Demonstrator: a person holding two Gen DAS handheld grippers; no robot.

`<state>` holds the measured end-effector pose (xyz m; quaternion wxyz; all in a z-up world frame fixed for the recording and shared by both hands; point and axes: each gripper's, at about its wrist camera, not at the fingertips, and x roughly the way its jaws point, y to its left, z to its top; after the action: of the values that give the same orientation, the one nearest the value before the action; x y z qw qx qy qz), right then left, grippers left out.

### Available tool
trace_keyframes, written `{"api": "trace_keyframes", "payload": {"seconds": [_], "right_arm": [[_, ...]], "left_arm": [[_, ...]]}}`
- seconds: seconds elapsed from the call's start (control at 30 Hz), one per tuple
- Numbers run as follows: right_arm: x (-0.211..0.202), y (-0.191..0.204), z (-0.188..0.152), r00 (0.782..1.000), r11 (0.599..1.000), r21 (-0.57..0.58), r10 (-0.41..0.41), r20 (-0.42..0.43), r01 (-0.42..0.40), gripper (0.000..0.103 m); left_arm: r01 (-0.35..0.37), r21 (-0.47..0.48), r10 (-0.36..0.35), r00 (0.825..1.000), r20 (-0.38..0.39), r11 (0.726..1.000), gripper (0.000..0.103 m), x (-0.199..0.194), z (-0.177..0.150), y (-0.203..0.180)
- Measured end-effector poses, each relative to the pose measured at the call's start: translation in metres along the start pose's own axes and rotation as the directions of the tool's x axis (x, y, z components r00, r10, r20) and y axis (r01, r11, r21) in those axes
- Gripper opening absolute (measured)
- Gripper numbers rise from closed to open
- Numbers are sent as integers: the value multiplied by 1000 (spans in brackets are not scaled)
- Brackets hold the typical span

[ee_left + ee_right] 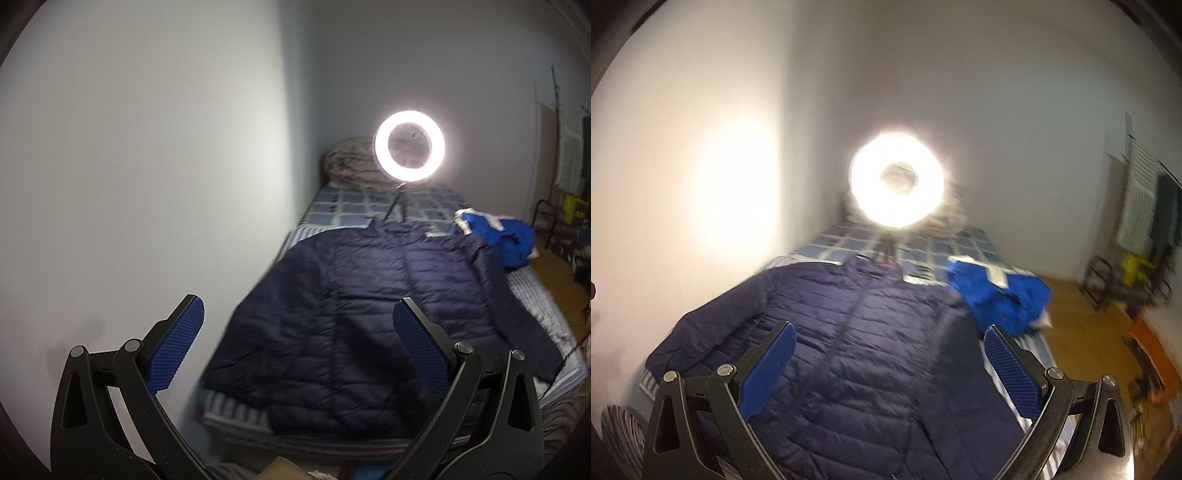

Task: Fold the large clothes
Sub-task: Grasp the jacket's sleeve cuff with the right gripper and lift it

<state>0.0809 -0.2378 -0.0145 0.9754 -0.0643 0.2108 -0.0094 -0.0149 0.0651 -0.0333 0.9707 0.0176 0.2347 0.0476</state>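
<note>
- While both tools hang in the air with nothing in them, looks like the very start of the fold: no fold made yet.
- Left gripper (297,325) wide open, blue pads far apart, empty.
- Right gripper (889,349) wide open too, empty, not touching cloth.
- Dark blue puffy jacket (369,314) spread flat, front side up, just ahead of and below both tools, collar at the far end, hem at the near end.
- One sleeve out past the right finger of the right tool, the other sleeve out toward the left, near the wall.
- Next move, most likely: go down to a sleeve or a side edge, pinch the puffy cloth well, bring it over the middle.
- Puffy cloth may slip or spring back, so needs a firm pinch.
- Bed (354,210) with a blue checked cover under the jacket, soft ground.
- Bright blue garment (997,291) bunched up ahead on the right, touching the jacket's shoulder.
- Ring light (409,146) straight ahead at the far end, very bright.
- White wall on the left, wooden floor on the right.
</note>
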Motion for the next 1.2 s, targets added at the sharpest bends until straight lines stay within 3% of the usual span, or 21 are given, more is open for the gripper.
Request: {"api": "trace_keyframes", "payload": {"seconds": [0.17,0.33,0.43,0.57,0.67,0.73,0.93,1.03,1.2], "right_arm": [[43,49,14,986,984,-69,165,-29,-167,100],[81,111,18,932,922,-143,344,-116,-359,87],[98,156,14,876,856,-197,445,-188,-477,72],[116,216,-1,775,750,-221,559,-295,-624,62],[130,260,-17,711,675,-246,597,-371,-695,57],[136,286,-28,679,631,-270,606,-414,-727,56],[149,360,-70,538,474,-271,632,-558,-838,53],[159,391,-93,488,421,-265,618,-617,-868,46],[173,431,-132,452,383,-264,574,-683,-885,43]], "left_arm": [[-33,-24,32,999,-39,999,103,-7,-24,23],[-47,-45,43,996,-74,998,102,-15,-44,39],[-72,-61,66,994,-93,996,102,-20,-52,49],[-107,-73,100,990,-96,992,101,-23,-58,63],[-124,-101,113,987,-113,987,99,-26,-66,74],[-129,-114,114,985,-129,985,99,-26,-70,79],[-163,-140,139,976,-166,977,97,-25,-80,90],[-181,-153,153,972,-179,971,97,-26,-84,96],[-204,-175,168,965,-201,963,97,-28,-91,106]]}}
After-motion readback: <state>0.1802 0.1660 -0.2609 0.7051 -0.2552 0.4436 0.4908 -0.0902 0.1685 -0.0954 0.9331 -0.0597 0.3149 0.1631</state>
